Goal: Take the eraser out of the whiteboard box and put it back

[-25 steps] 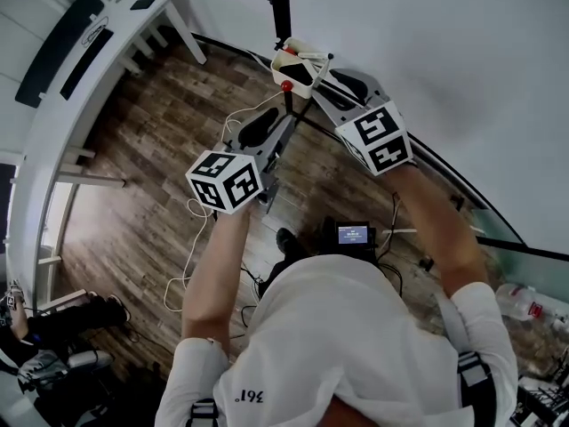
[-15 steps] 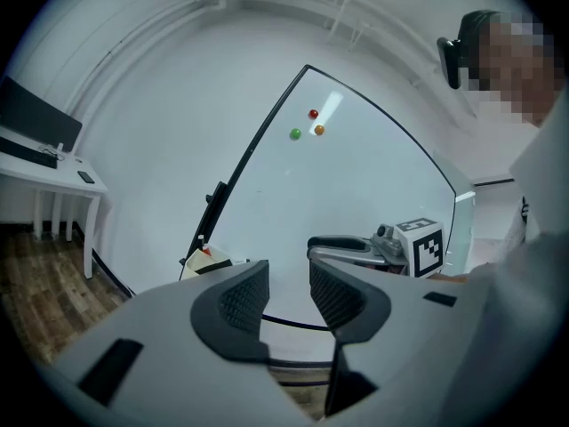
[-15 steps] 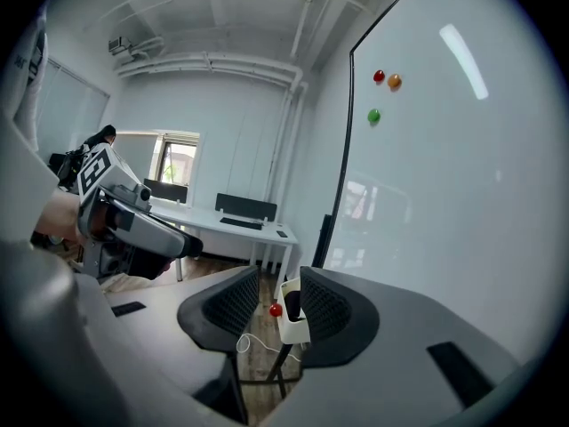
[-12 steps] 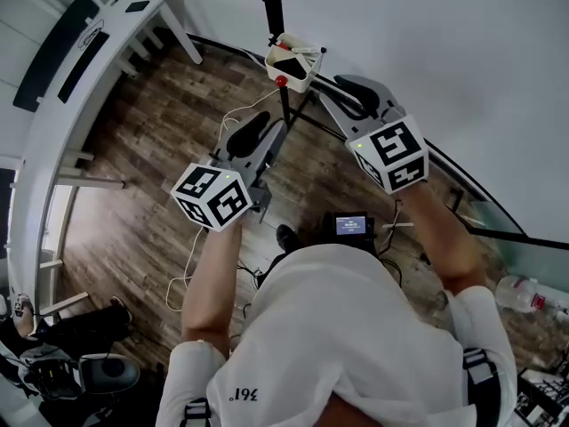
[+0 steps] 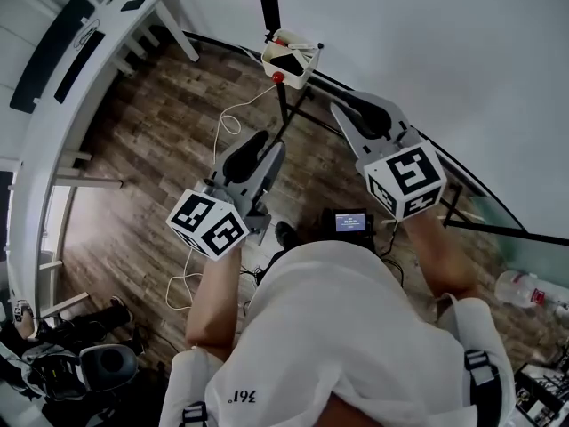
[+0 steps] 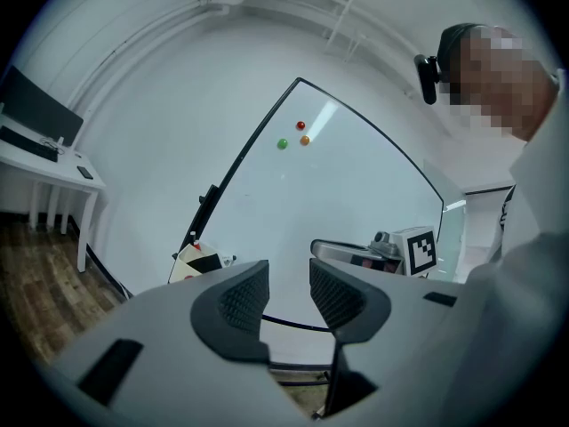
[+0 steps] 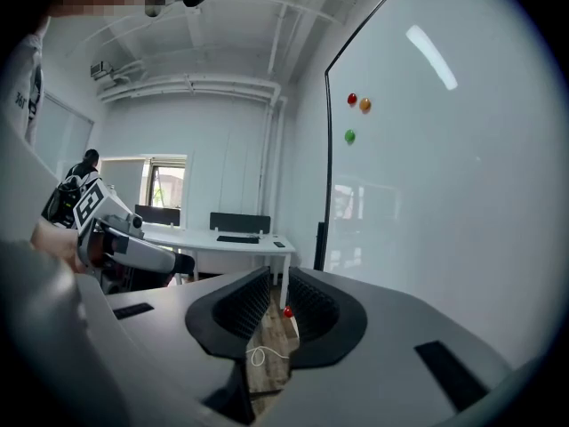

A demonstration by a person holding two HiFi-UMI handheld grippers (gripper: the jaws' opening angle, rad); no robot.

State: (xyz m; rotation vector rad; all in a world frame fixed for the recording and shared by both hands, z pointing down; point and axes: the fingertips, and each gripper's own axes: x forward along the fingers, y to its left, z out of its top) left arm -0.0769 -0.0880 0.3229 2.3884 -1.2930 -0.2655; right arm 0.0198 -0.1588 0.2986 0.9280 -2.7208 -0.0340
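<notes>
Two tools have both come away from the box (image 5: 293, 79) over the last second: from the head view, my left tool (image 5: 264, 145) and right tool (image 5: 348, 108) now hang well back from it, nearer my body, where a second ago the right one was just beside the box. The eraser (image 5: 289, 60) lies as a dark block inside the box, which sits at the foot of the whiteboard (image 5: 427, 52). In the left gripper view, my left tool (image 6: 289, 294) stands partly open with nothing between its pads. Beyond it I see the whiteboard (image 6: 356, 194) and, low at its left edge, the box (image 6: 185, 263) with the eraser (image 6: 206, 262) in it. In the right gripper view, my right tool (image 7: 280, 305) has just been closing and is down to a narrow slit. Only the floor (image 7: 267, 367) and a white cord (image 7: 259, 356) show through, so it holds nothing. I judge the eraser is back in place and the task is about done.
</notes>
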